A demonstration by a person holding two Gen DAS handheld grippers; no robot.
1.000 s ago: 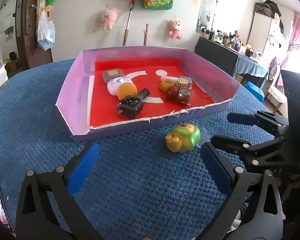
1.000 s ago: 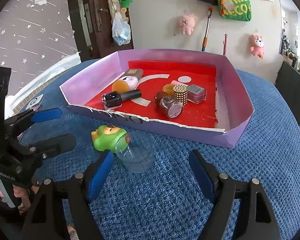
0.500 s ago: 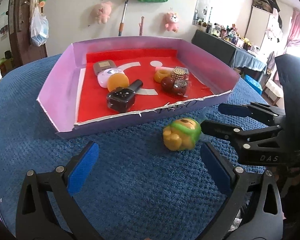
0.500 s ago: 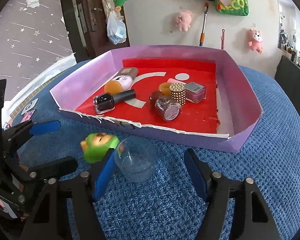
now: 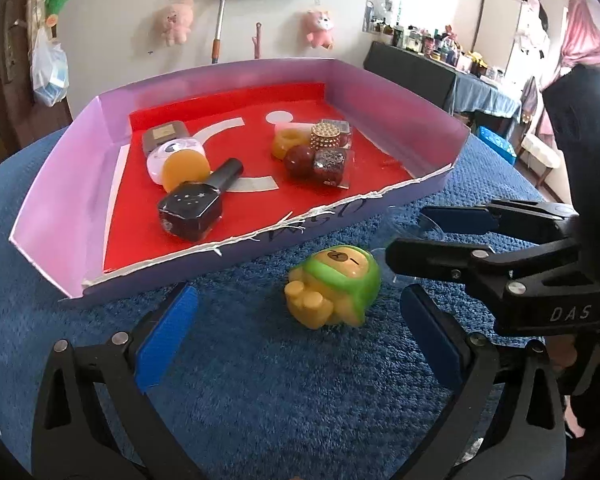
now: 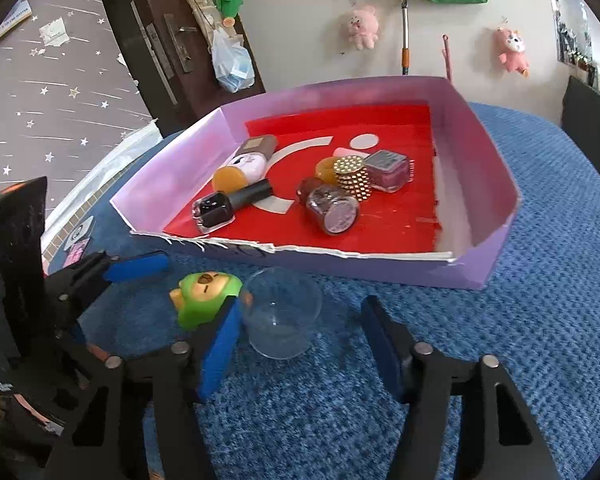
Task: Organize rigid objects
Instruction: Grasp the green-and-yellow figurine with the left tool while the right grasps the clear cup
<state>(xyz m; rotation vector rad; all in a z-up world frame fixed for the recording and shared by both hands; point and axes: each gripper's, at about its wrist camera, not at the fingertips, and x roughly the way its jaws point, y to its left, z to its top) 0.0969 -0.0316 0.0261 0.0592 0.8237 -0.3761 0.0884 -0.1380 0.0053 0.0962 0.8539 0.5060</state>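
A green and yellow bear toy (image 5: 334, 290) lies on the blue cloth in front of the tray, between the fingertips of my open left gripper (image 5: 298, 336). Just right of it stands a clear plastic cup (image 6: 282, 316). My right gripper (image 6: 300, 344) straddles the cup and its jaws are closing. The left pad is close against the cup and the toy (image 6: 204, 296), while the right pad stands apart from the cup. In the left wrist view the right gripper (image 5: 408, 234) reaches in from the right. The purple tray (image 5: 60, 200) with a red floor holds a dark nail polish bottle (image 5: 192, 210) and several small jars.
The tray's torn front wall (image 6: 340, 264) runs just behind the cup and toy. Blue cloth (image 5: 260, 400) covers the table on the near side. A dark door (image 6: 160, 40) and a white wall with plush toys lie behind. A cluttered counter (image 5: 440, 68) stands at the far right.
My left gripper has moved forward and slightly down, so the toy now lies between its fingertips. The right gripper's jaws have narrowed around the clear cup.
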